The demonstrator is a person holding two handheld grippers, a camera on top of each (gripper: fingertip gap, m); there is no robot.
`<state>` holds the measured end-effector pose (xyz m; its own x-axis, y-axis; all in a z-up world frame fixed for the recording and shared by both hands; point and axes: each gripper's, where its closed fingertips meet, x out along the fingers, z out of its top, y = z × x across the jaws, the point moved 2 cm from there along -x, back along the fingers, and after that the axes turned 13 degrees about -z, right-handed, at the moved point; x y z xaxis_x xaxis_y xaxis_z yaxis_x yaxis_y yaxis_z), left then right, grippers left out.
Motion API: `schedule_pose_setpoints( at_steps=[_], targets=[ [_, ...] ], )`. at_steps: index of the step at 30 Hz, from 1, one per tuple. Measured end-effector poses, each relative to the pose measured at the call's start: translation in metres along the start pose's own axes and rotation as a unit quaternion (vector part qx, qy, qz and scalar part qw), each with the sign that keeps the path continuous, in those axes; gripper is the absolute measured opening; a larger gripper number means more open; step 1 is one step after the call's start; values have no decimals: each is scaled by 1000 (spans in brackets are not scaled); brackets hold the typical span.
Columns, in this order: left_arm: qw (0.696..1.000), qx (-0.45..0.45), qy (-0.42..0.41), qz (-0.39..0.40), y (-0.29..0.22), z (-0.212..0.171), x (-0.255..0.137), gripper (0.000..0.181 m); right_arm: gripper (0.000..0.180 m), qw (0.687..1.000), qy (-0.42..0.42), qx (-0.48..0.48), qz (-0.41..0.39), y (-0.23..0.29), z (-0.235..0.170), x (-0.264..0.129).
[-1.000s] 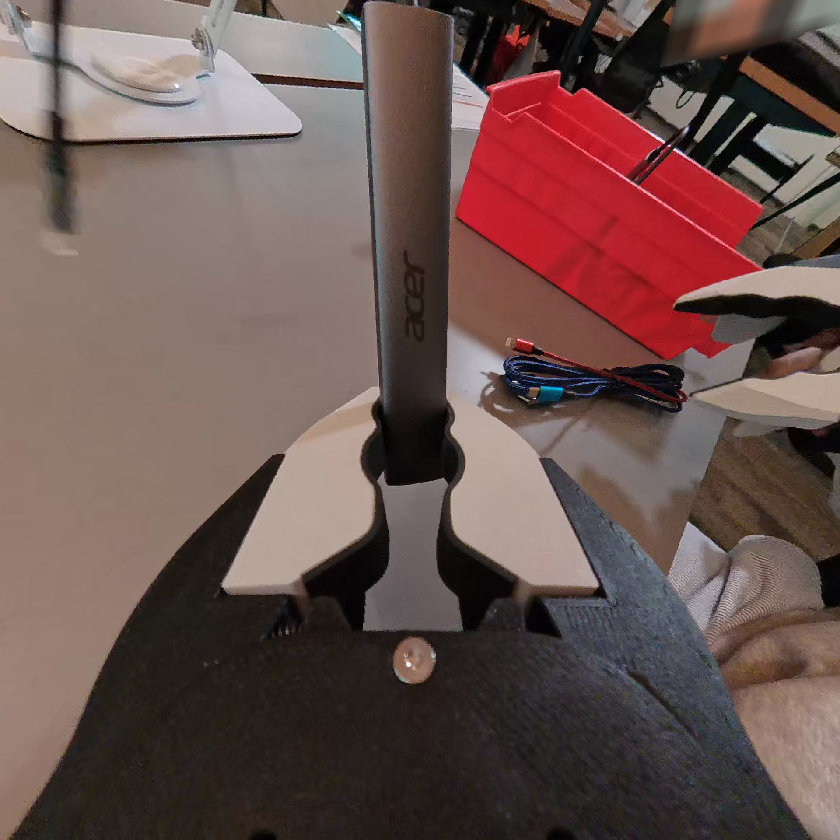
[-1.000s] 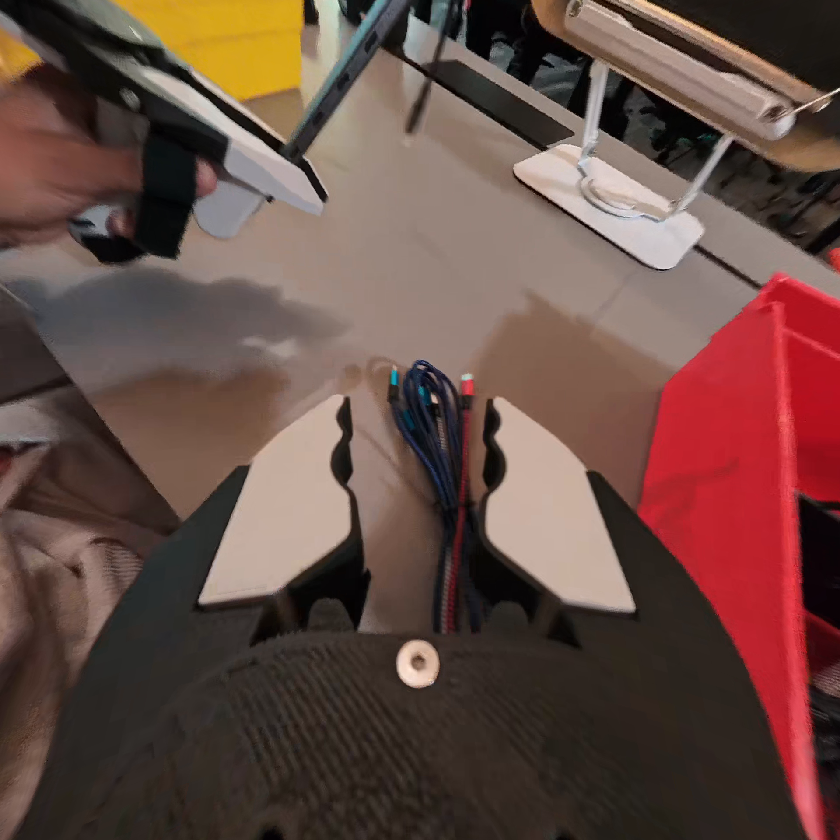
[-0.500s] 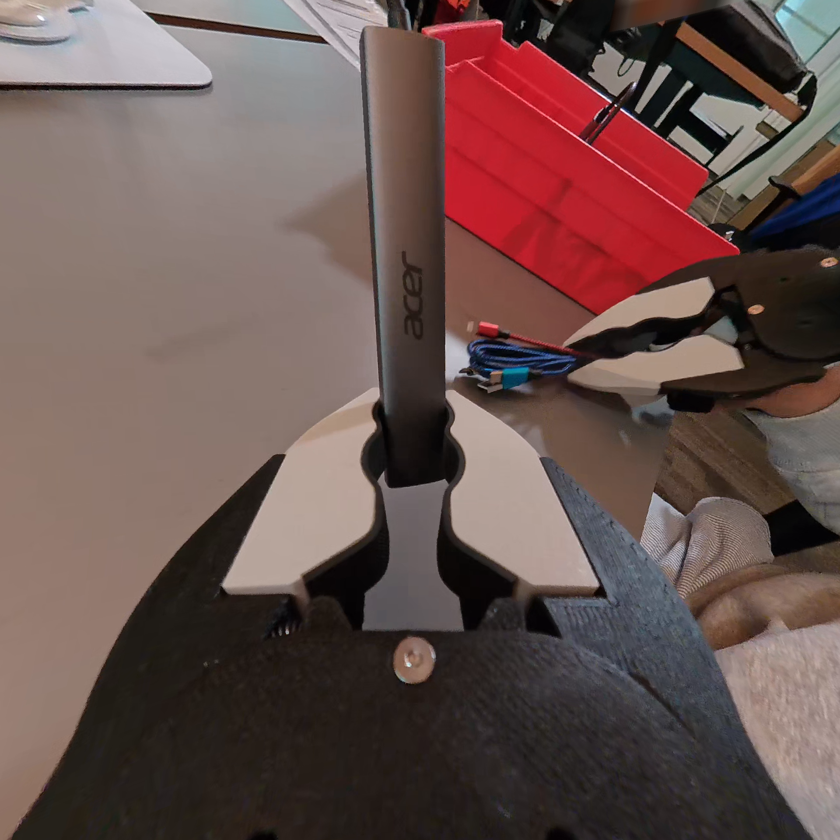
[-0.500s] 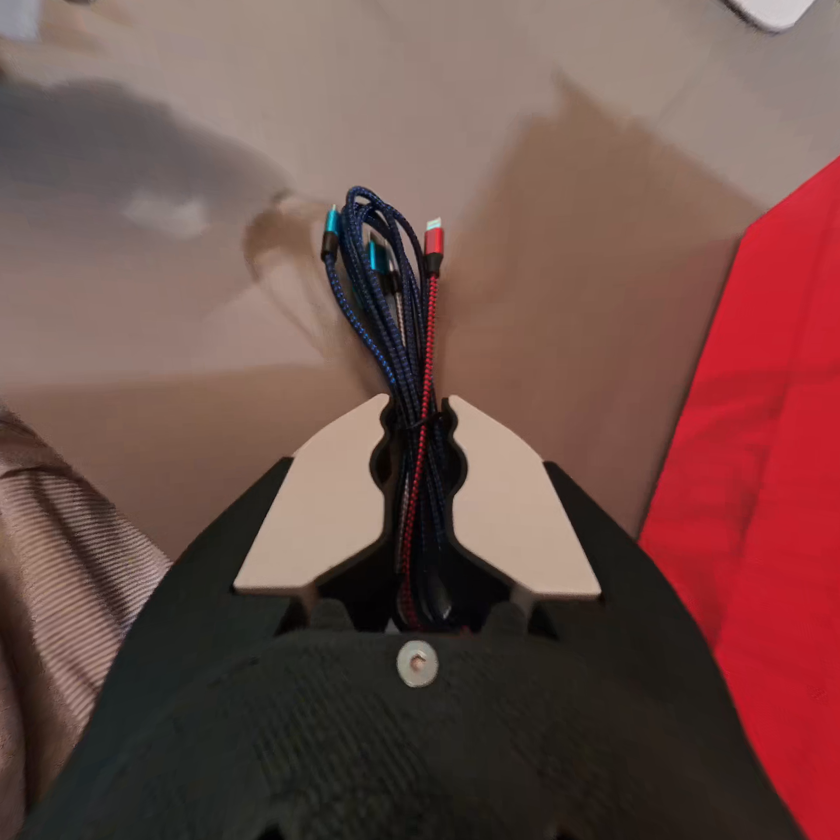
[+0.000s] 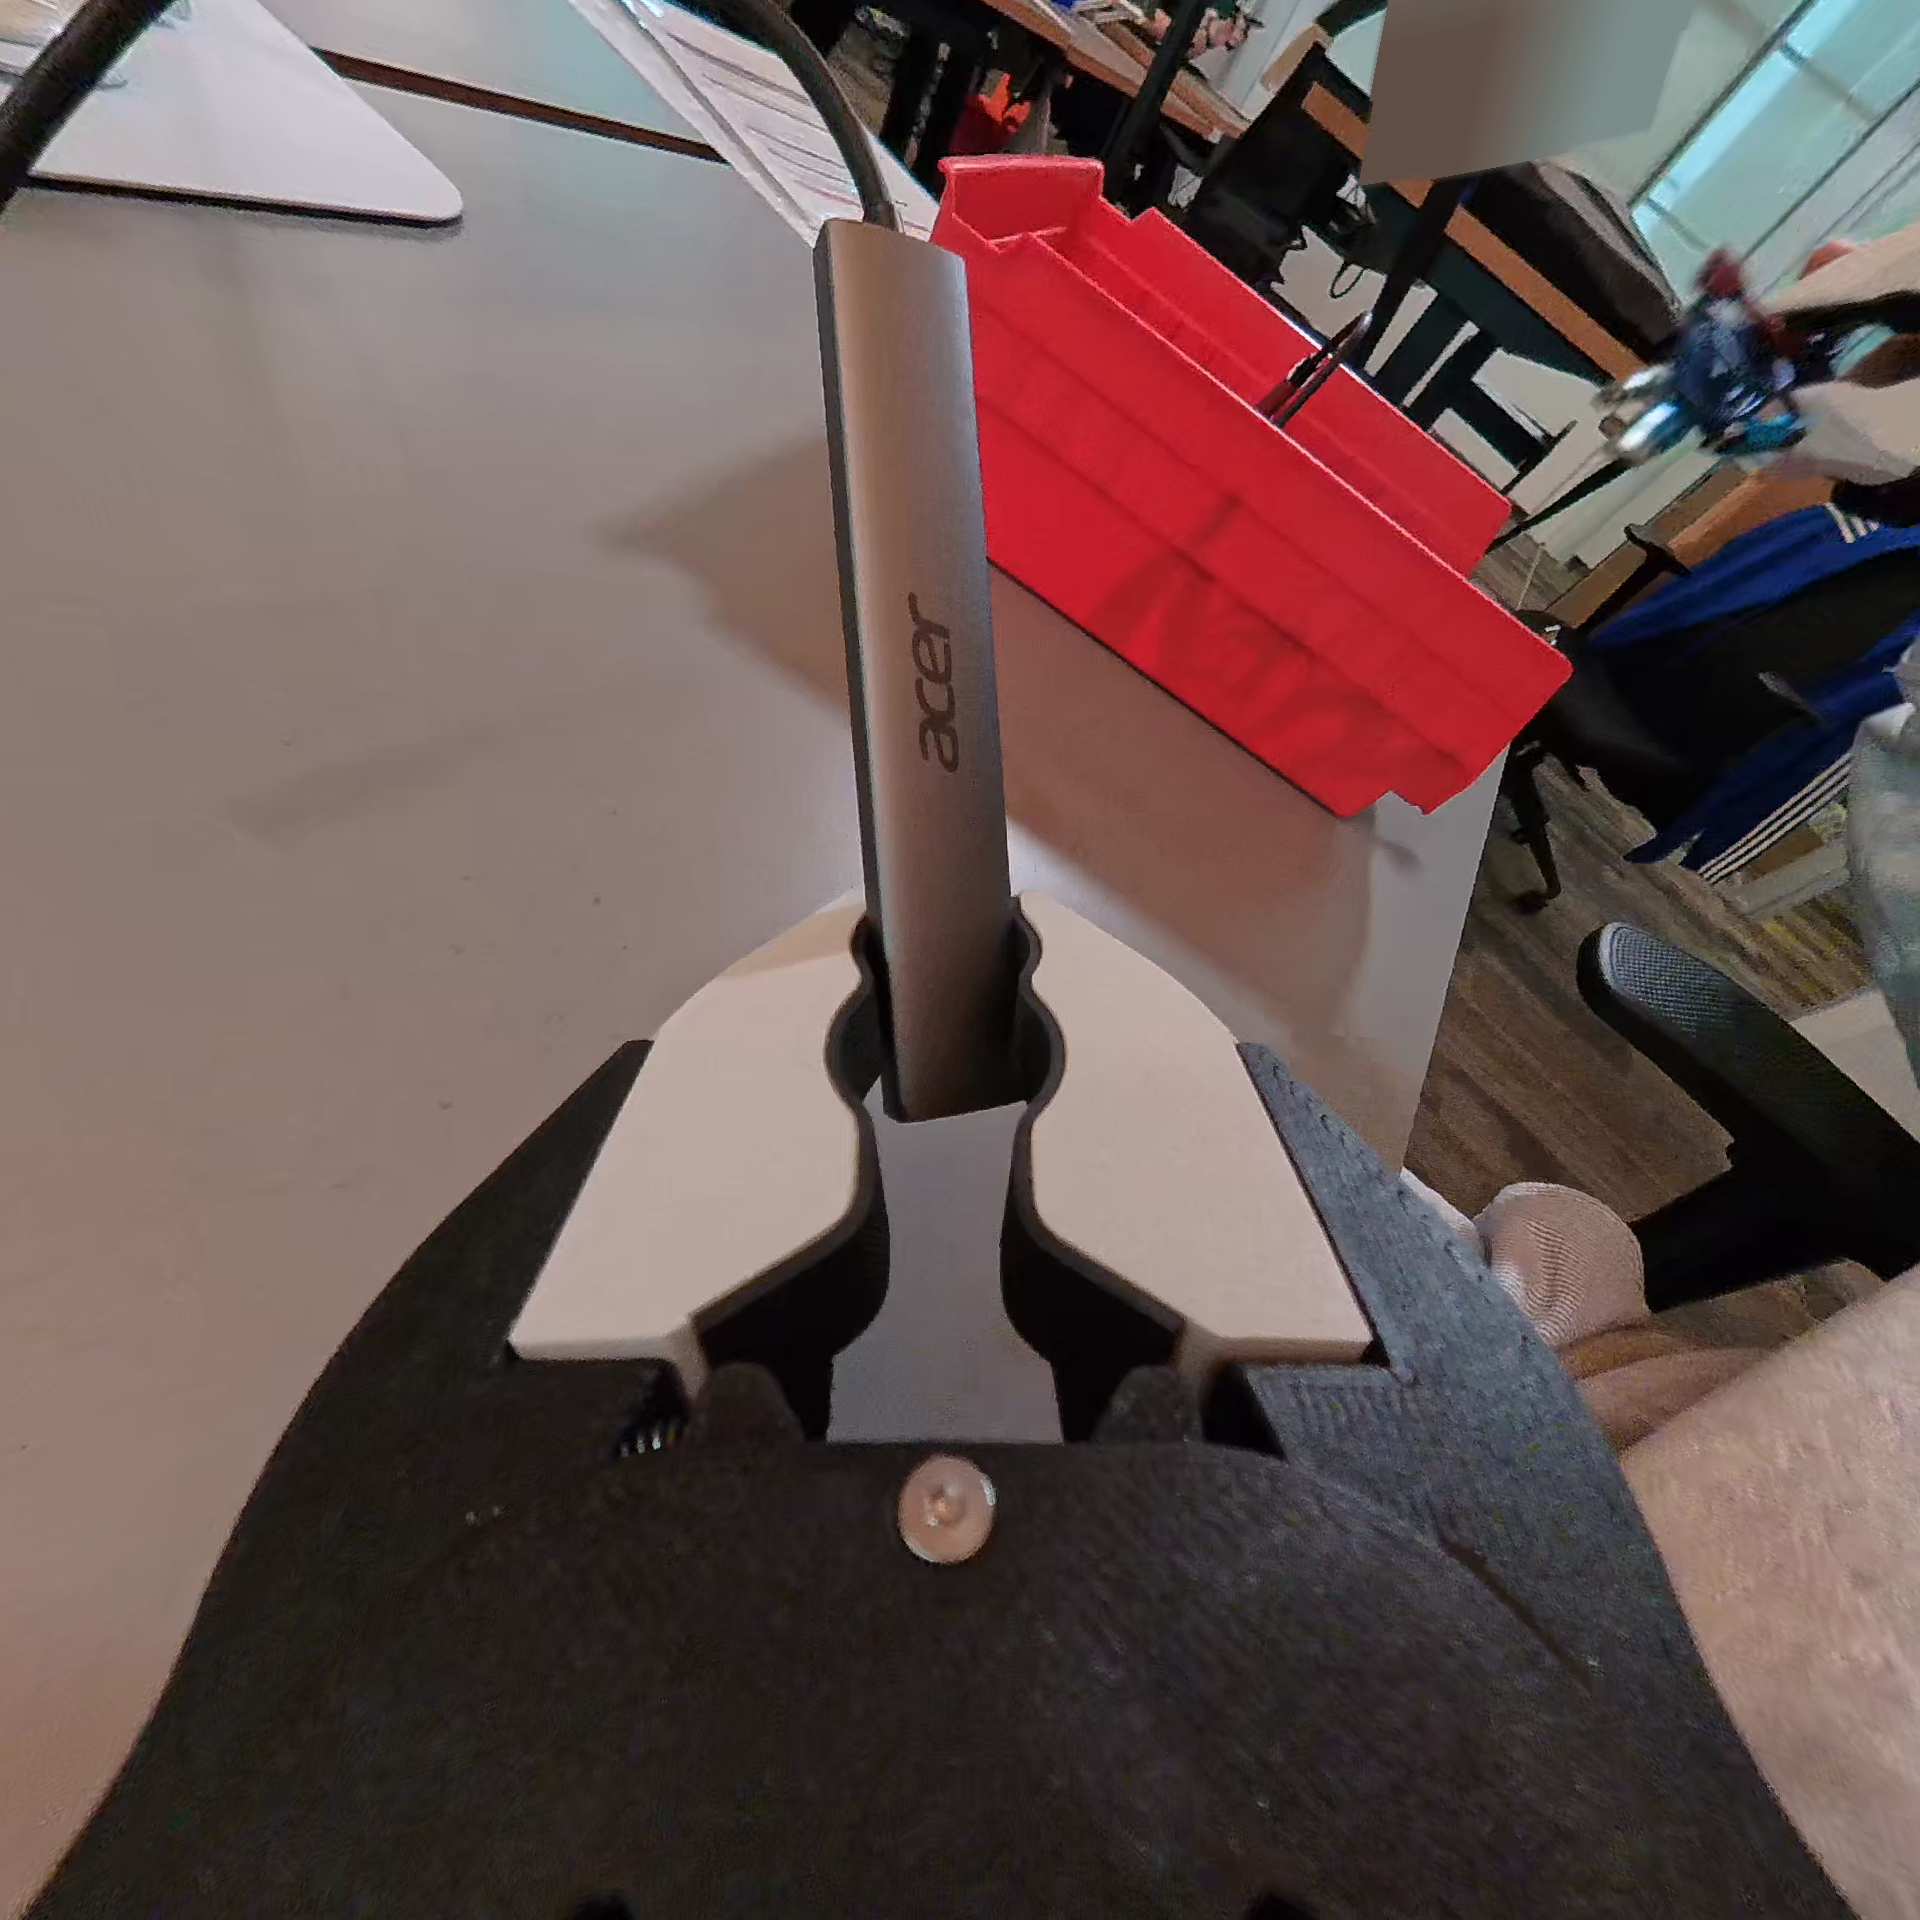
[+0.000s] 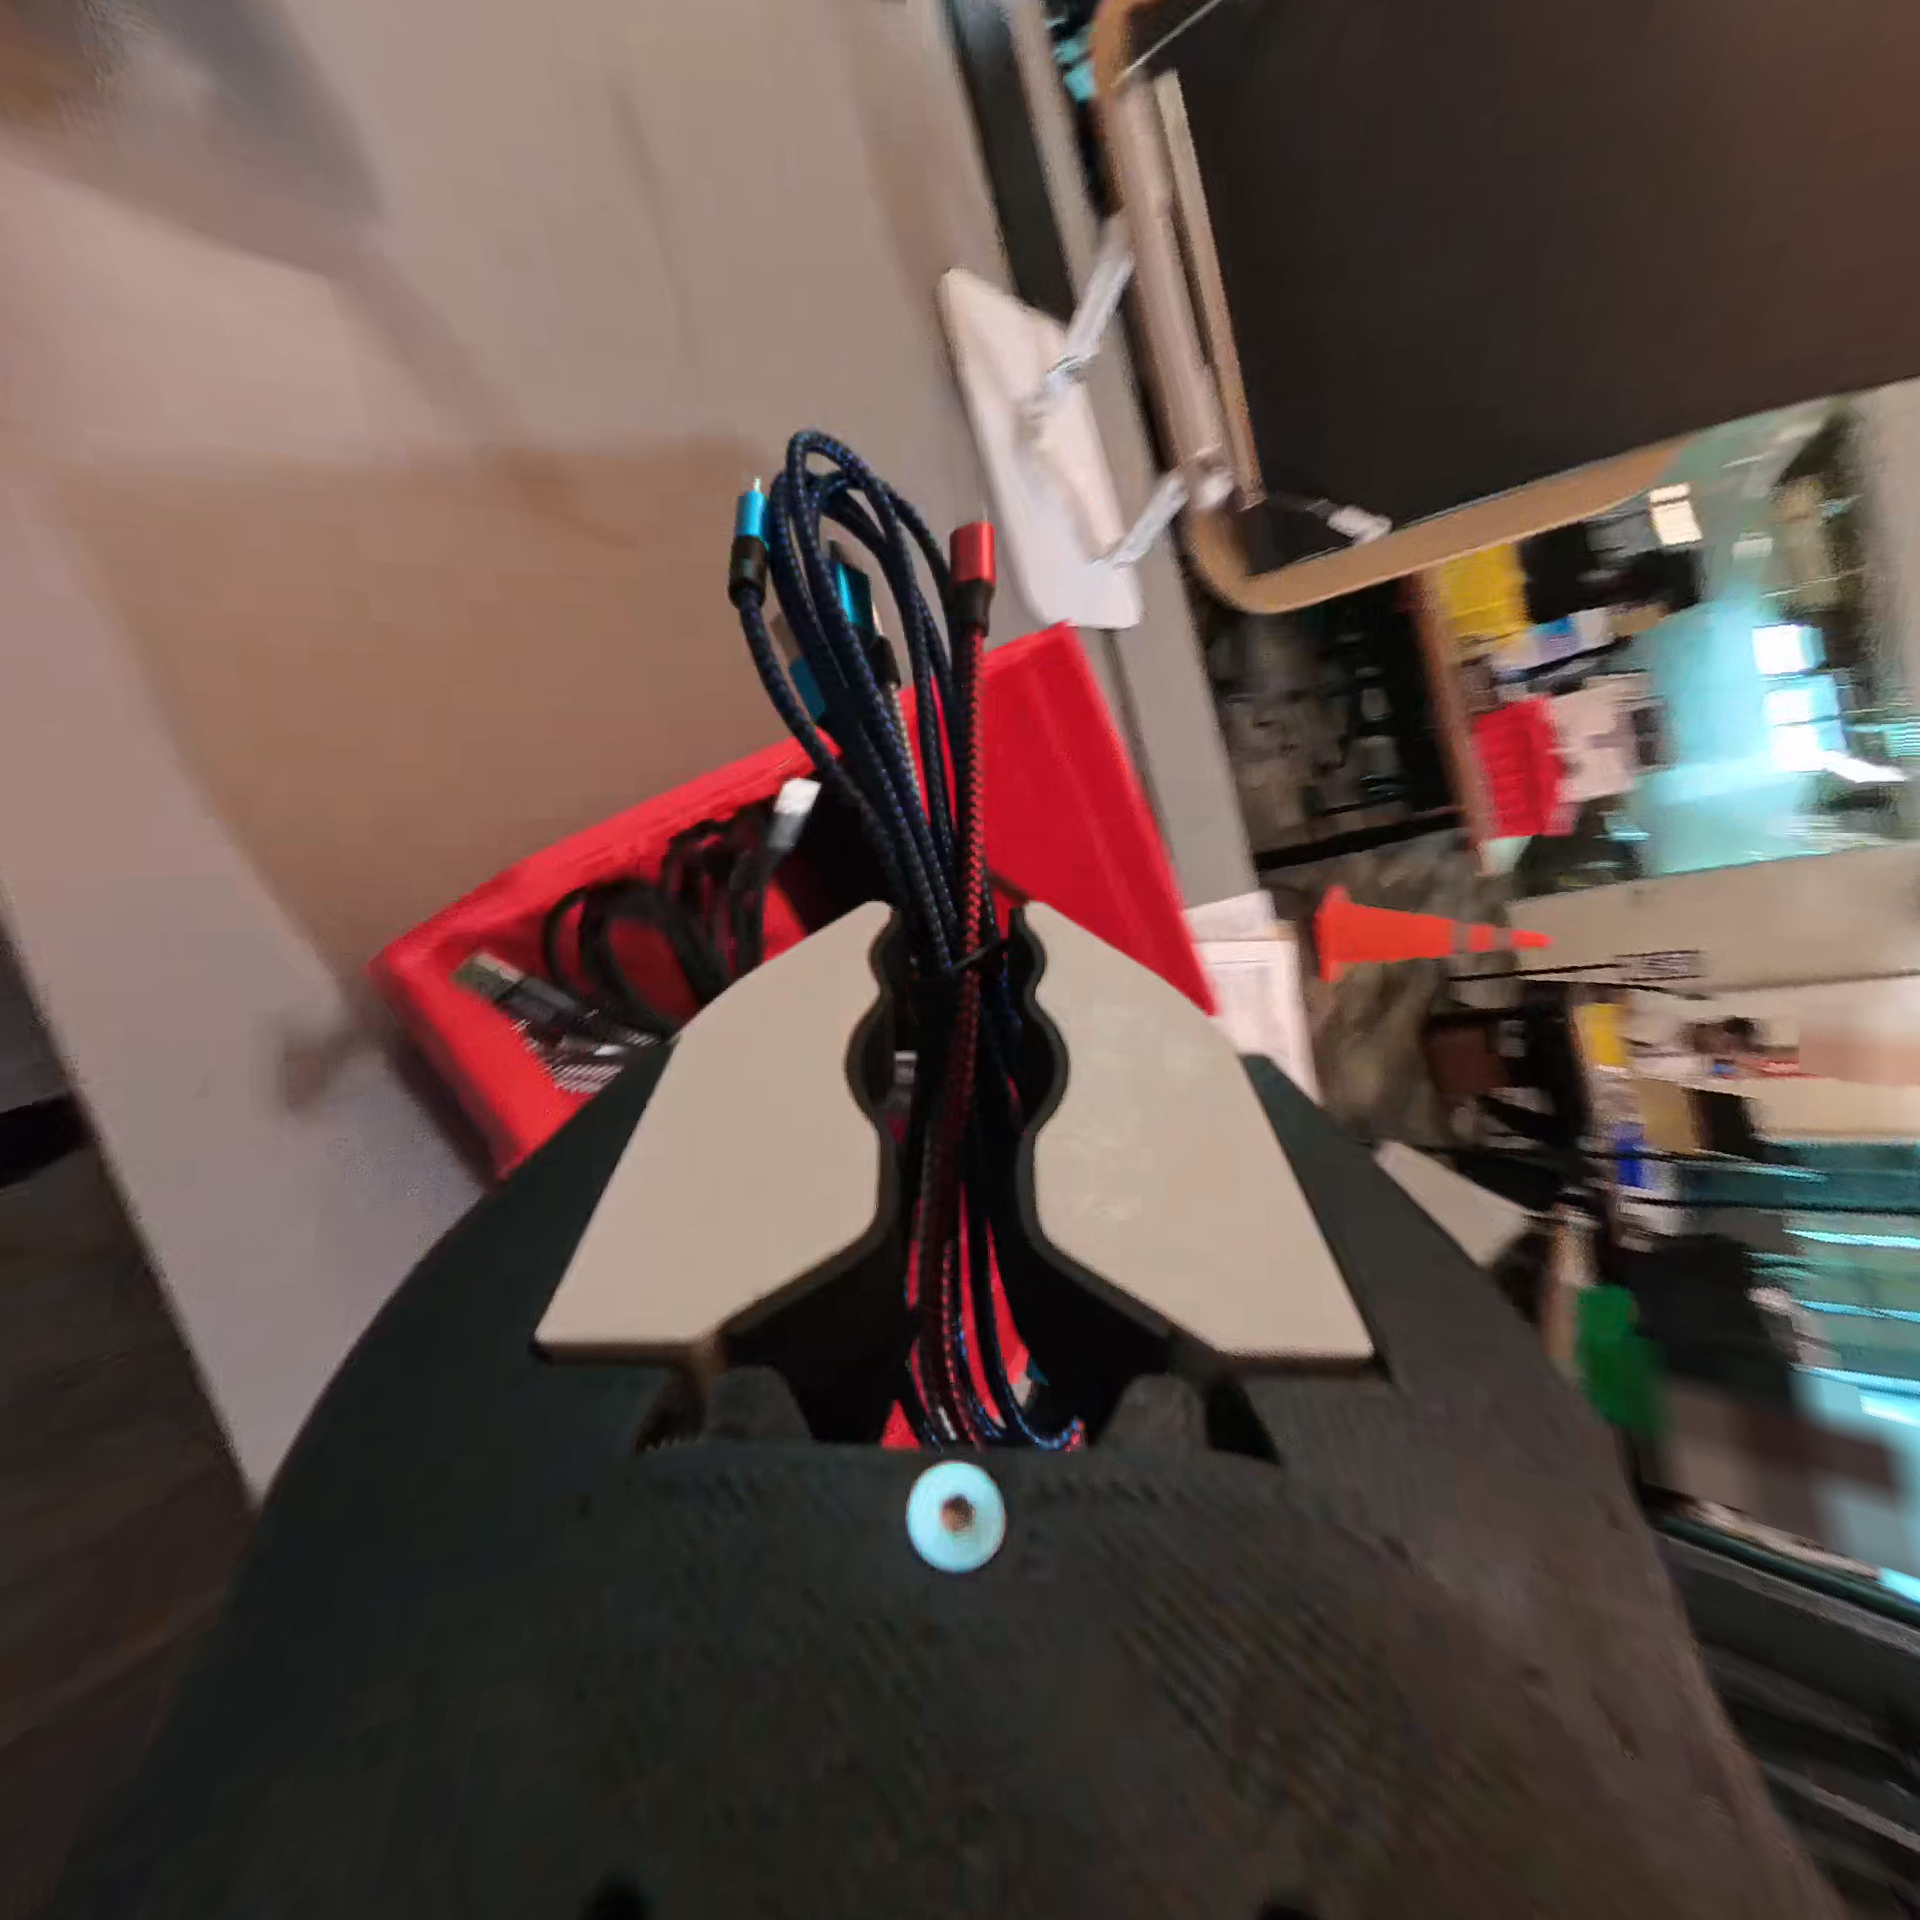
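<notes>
Left claw (image 5: 940, 935) is nearly closed, its two pale fingers pinching the near end of a slim grey bar (image 5: 914, 623). The bar points away over the table (image 5: 312, 623), tilted slightly left. A black lead (image 5: 821, 114) runs from its far end, up and off to the left. This grip looks the same as a second ago.

The right claw (image 6: 951, 935) is also nearly closed, clamped around a tied bundle (image 6: 883, 644) of blue and red braided cables whose plug ends stick out past the fingertips. Half a second ago that bundle lay on the table by the near edge, beside the bin. Now it is lifted clear, and the table spot where it lay shows bare in the left wrist view. The right wrist view is blurred and tipped sideways.

Behind the bundle sits the open red bin (image 6: 1060, 748), already holding coiled black cables (image 6: 665, 914). I cannot tell whether the bundle is over the bin or only in front of it.

Farther back are a white stand base (image 6: 1039, 436) and an orange cone (image 6: 1392, 930). A black chair (image 5: 1745, 1060) stands off the table's right edge. Nothing lies between the bundle and the bin.
</notes>
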<state>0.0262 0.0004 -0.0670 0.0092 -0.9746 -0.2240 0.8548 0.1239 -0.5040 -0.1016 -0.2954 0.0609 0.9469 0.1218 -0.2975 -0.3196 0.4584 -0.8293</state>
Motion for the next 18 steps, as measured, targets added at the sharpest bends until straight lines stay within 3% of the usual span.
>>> schedule_pose_setpoints(
  at_steps=[2,4,6,9,12,16,18],
  targets=[
    [1000,1,1,1,-2,0,2,22,29,998,16,38,55,8,-25,12],
    [1000,1,0,-1,-6,1,4,22,64,993,87,58,53,8,-66,32],
    [1000,7,0,0,-10,2,5,22,76,987,124,102,21,2,-93,39],
    [999,28,14,4,-20,4,7,22,67,970,49,225,-77,-21,-84,21],
    [996,67,61,11,-32,1,18,20,39,925,-7,341,-169,-37,-74,-13],
    [984,131,120,-13,-62,21,55,12,26,857,-26,483,-177,-19,-49,-44],
    [975,170,138,-28,-82,45,81,11,21,815,-78,558,-136,1,-19,-49]
  ],
)
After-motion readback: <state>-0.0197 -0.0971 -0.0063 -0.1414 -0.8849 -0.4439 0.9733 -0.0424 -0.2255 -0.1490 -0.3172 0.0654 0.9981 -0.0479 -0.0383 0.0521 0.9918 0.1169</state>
